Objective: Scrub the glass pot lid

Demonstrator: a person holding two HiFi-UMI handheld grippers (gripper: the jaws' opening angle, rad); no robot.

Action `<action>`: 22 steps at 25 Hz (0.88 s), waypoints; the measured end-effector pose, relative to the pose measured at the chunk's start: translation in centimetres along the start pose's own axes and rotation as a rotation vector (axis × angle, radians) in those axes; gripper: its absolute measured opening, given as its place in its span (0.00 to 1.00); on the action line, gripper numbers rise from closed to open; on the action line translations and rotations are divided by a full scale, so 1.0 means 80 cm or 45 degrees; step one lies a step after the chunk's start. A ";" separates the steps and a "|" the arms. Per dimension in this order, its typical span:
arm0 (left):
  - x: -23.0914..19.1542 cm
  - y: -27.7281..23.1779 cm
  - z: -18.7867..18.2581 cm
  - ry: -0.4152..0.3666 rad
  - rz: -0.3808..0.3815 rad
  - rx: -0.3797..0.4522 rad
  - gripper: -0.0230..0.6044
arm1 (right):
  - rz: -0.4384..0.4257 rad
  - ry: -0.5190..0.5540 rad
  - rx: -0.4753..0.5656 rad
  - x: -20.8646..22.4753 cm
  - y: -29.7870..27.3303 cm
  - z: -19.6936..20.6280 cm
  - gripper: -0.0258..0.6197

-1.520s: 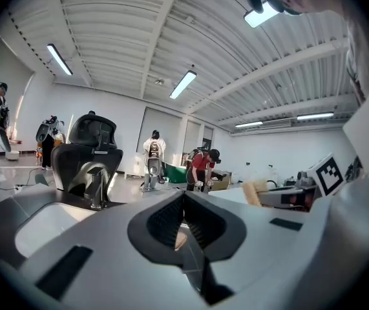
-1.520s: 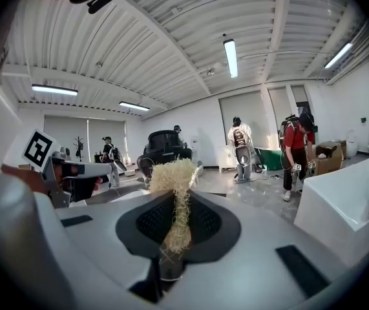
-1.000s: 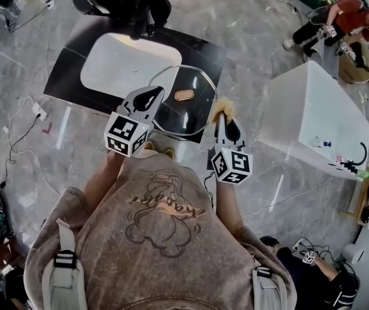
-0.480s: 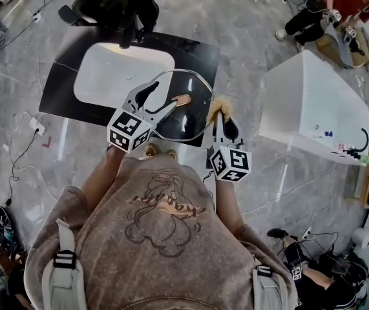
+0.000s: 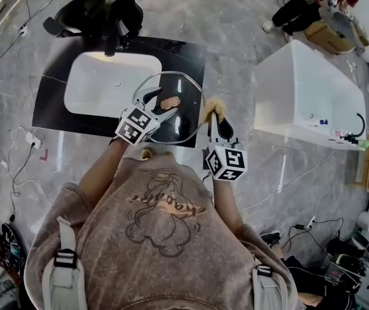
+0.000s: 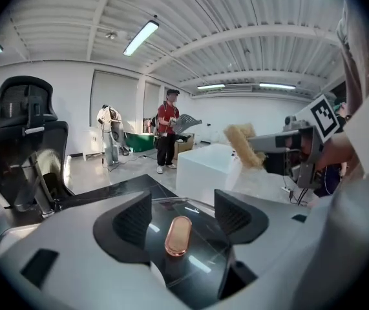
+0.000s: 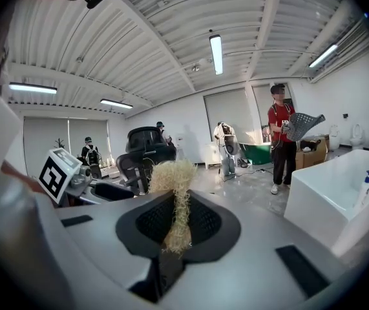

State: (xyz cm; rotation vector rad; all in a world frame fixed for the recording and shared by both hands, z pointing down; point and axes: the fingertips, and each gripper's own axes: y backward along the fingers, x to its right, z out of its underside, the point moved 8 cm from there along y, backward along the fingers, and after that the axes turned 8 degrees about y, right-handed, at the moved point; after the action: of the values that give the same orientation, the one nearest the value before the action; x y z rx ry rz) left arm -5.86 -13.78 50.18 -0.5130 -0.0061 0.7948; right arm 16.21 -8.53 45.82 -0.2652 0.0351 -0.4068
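Observation:
The glass pot lid [image 5: 184,118] lies on the black counter [image 5: 52,108], right of the basin, with its copper knob [image 5: 170,101] up. My left gripper [image 5: 159,105] hovers over the lid's near side, jaws opening wide. In the left gripper view the knob [image 6: 178,235] shows between the two fingers [image 6: 130,221], and neither pad touches it or the glass [image 6: 200,263]. My right gripper [image 5: 216,120] is just right of the lid, shut on a straw-coloured scrubber [image 5: 211,107]. The right gripper view shows the scrubber [image 7: 174,189] pinched in that gripper [image 7: 179,223].
A white basin [image 5: 106,82] with a black faucet [image 5: 110,37] fills the counter's left. A black office chair [image 5: 87,8] stands behind it. A white bathtub [image 5: 313,95] is to the right. People [image 5: 300,5] stand far off, and cables [image 5: 22,160] lie on the floor.
My left gripper's jaws have gone from shut at the lid's near rim to wide open, with the knob now between them. The right gripper still holds the scrubber beside the lid.

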 end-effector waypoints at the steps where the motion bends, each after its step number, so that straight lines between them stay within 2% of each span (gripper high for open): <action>1: -0.002 -0.009 0.007 -0.007 -0.001 -0.025 0.54 | 0.005 -0.002 -0.003 0.001 0.000 0.001 0.11; 7: -0.012 -0.061 0.042 -0.037 0.028 -0.196 0.54 | 0.019 -0.005 -0.020 0.001 0.002 0.006 0.11; 13: -0.016 -0.103 0.070 -0.085 0.016 -0.337 0.53 | 0.033 -0.006 -0.036 0.002 0.008 0.011 0.11; 22: -0.020 -0.115 0.079 -0.072 0.020 -0.394 0.47 | 0.053 -0.012 -0.050 0.004 0.013 0.016 0.11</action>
State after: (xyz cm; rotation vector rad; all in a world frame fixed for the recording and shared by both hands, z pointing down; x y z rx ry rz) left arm -2.00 -17.50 60.07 -0.7833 -0.1797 0.8285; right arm 16.98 -7.45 46.77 -0.3047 0.0393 -0.3639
